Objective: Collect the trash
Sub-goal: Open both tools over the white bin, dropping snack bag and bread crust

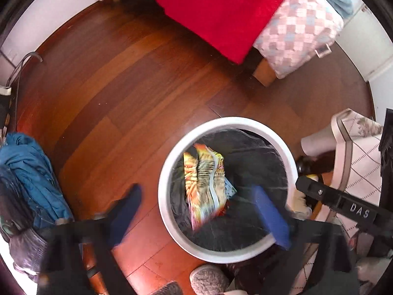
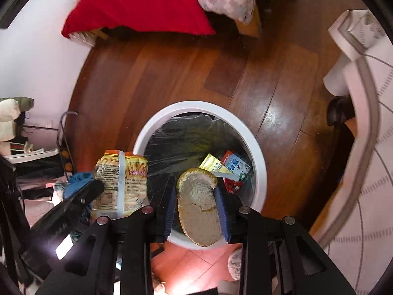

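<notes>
While pointing steeply down over the bin (image 1: 169, 169), left gripper (image 1: 196, 211) spread wide, blue fingers (image 1: 270, 216) blurred, clamping nothing. Between those fingers, a snack packet (image 1: 208, 184), smeared by motion, loose over the bin's dark liner; whether airborne or already resting on the plastic, impossible to tell. Right gripper (image 2: 197, 206) clamped on a slice of bread (image 2: 199, 209), pads pressing both long edges, crust end poking forward above the bin's mouth. In the right wrist view, the same packet (image 2: 121, 182) just left of the bread, over the bin's near left rim (image 2: 147, 132), with the other gripper's black body crossing its lower corner. Deeper in the bin, a yellow wrapper (image 2: 211, 164) and a small carton (image 2: 235, 167), partly hidden behind the bread and the right-hand finger. Contents under the liner's folds too dark to make out. Around the bin, bare wooden floor (image 1: 122, 86) toward the red blanket (image 1: 216, 9). Closer in, a white patterned cloth (image 2: 363, 147) just right of the rim, blue clothing (image 1: 32, 172) piled to the left, and a grey slipper (image 1: 208, 280) at the near edge, cut off by the frame.
</notes>
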A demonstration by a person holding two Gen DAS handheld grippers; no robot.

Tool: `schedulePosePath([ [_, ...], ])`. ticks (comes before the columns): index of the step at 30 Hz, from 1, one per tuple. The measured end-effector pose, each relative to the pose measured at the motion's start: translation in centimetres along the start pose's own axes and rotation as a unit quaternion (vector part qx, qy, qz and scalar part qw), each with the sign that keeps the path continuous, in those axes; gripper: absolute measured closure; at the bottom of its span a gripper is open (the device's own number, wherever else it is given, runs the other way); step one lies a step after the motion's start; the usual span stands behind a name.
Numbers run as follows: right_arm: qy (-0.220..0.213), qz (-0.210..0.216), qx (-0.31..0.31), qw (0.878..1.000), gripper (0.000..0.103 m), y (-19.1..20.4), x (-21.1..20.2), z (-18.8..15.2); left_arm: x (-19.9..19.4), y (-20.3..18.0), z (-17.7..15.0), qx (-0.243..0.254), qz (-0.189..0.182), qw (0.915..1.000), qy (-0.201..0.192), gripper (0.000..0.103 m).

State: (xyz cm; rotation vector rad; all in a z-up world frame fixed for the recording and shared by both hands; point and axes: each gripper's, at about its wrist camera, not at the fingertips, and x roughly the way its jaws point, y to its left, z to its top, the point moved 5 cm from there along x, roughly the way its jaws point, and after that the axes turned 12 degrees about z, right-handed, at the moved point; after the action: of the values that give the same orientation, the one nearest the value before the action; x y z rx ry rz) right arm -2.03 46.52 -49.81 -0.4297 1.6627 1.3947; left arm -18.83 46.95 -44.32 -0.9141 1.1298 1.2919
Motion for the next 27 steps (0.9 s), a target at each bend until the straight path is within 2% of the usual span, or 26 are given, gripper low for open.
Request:
schedulePosePath([
  [1,0.003,-0.003,-0.004,1.0,0.063,-0.1,0.3,0.2,0.1,0.3,-0.3,-0.002,0.008,1.0,-0.003,0.008],
  [3,0.006,-0.015,-0.016,1.0,0.042,-0.3,0.9,1.0,0.4,0.6,-0.5,-0.002,0.02,0.9998,0.001,0.007],
  [4,0.005,-0.024,-0.021,0.999,0.036,-0.4,0.9,1.2,0.4,0.9,-0.6,-0.004,0.025,0.9997,0.0,0.004],
  [6,0.001,-0.037,-0.026,0.999,0.014,-0.8,0.9,1.6,0.3,1.5,-0.9,-0.007,0.04,0.9992,-0.002,0.003],
  [8,-0.003,-0.057,-0.028,0.998,0.0,-1.1,0.4,1.5,-0.1,1.8,-1.0,-0.008,0.048,0.9988,-0.009,0.003],
  [16,-0.009,-0.139,-0.072,0.988,0.0,-0.6,-2.4,-1.5,-2.3,1.9,-2.6,0.005,0.074,0.9968,-0.029,0.002],
  [19,-0.011,-0.154,-0.083,0.984,0.0,0.0,-3.4,-3.0,-3.2,1.6,-3.4,0.011,0.075,0.9966,-0.031,0.002],
  [27,-0.034,-0.157,-0.092,0.983,0.0,1.6,-7.6,-5.4,-7.6,1.3,-4.3,0.013,0.07,0.9961,-0.052,0.002],
])
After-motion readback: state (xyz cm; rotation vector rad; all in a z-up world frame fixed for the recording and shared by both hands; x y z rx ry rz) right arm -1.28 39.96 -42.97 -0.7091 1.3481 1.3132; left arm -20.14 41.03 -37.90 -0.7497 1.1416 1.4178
